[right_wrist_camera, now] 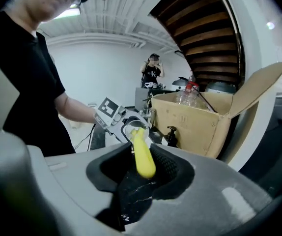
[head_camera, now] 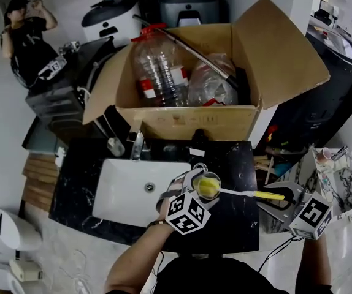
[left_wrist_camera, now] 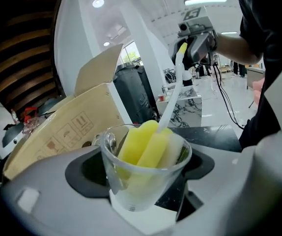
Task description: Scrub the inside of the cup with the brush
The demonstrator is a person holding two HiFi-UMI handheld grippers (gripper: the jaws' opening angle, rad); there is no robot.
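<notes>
Only its own view shows left gripper (left_wrist_camera: 143, 170) clamping the cup (left_wrist_camera: 130, 187); right gripper (right_wrist_camera: 141, 173) apparently pinches the brush (right_wrist_camera: 142, 156).

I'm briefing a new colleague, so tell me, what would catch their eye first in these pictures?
The clear cup, clamped in the left gripper above the black counter beside the white sink, with the yellow sponge head of the brush inside. The right gripper holds the brush handle. Behind stands an open cardboard box of plastic bottles.
</notes>
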